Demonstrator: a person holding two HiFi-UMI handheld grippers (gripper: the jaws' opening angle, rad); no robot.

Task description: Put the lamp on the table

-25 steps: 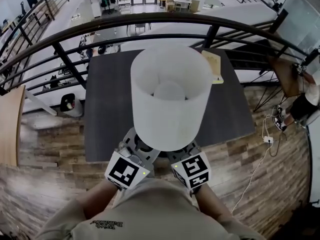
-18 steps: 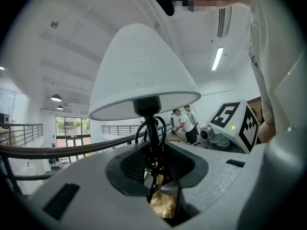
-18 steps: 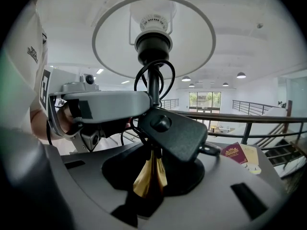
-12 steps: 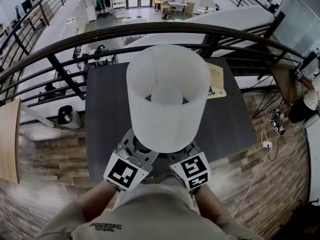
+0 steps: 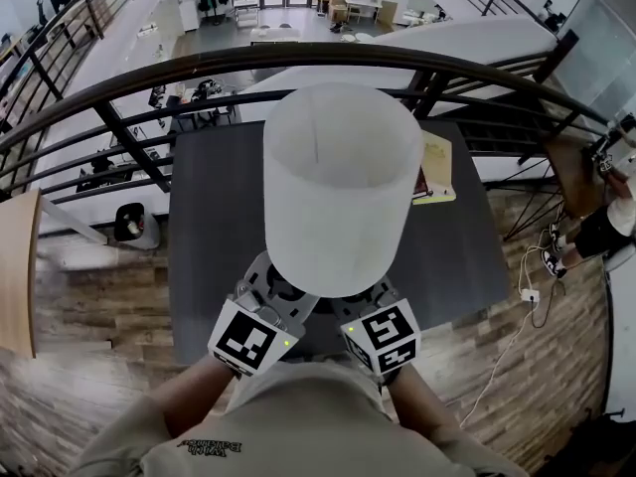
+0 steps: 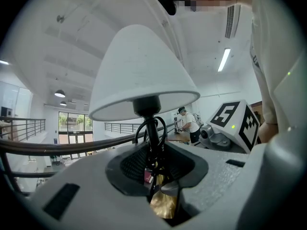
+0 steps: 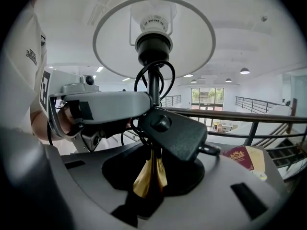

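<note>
The lamp has a white cylinder shade [image 5: 343, 187], a thin black stem [image 6: 152, 133] and a gold foot [image 7: 149, 176]. It is held upright above the near half of the dark table [image 5: 214, 227]. My left gripper [image 5: 273, 291] and right gripper [image 5: 373, 301] meet under the shade, side by side, each shut on the lamp's lower stem and gold foot [image 6: 163, 202]. The black cord loops round the stem, and its black plug block [image 7: 175, 133] rests on my right gripper's jaws. The shade hides both sets of fingertips in the head view.
A dark railing [image 5: 129, 137] runs along the table's far side, with a drop to a lower floor behind it. A red booklet on a yellow book [image 5: 434, 167] lies at the table's far right corner. A white cable [image 5: 517, 316] lies on the wooden floor at right.
The shade has tipped slightly, so the bulb seen inside it earlier no longer shows. Both grippers keep their hold under it and have barely moved.
</note>
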